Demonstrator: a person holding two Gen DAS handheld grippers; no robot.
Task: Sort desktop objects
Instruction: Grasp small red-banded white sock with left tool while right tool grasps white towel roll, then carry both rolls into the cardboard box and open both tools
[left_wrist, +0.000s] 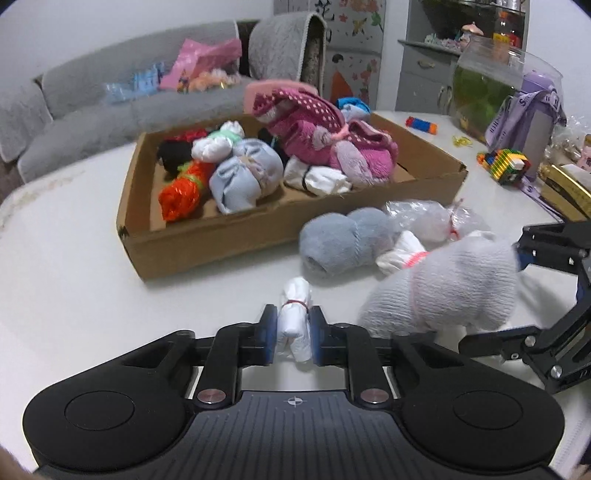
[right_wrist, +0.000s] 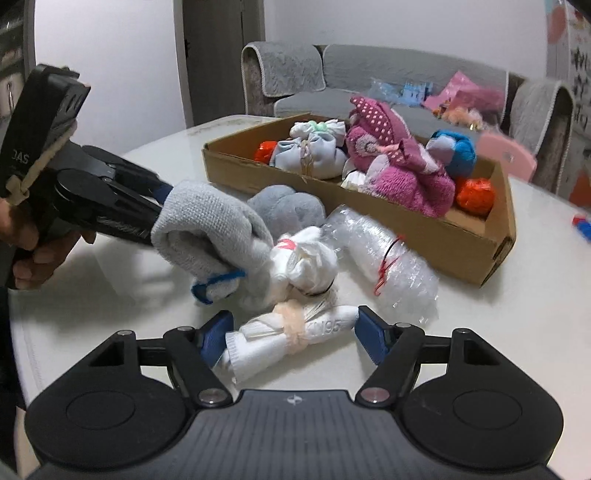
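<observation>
Cardboard box already heaped with rolled socks, so the sorting is well along, I'd say. Left gripper is clamped tight on a small white bundle, low over the table near the box. Right gripper gapes wide, straddling a white sock roll, gripping nothing yet. Grey ball and plastic bag await.
</observation>
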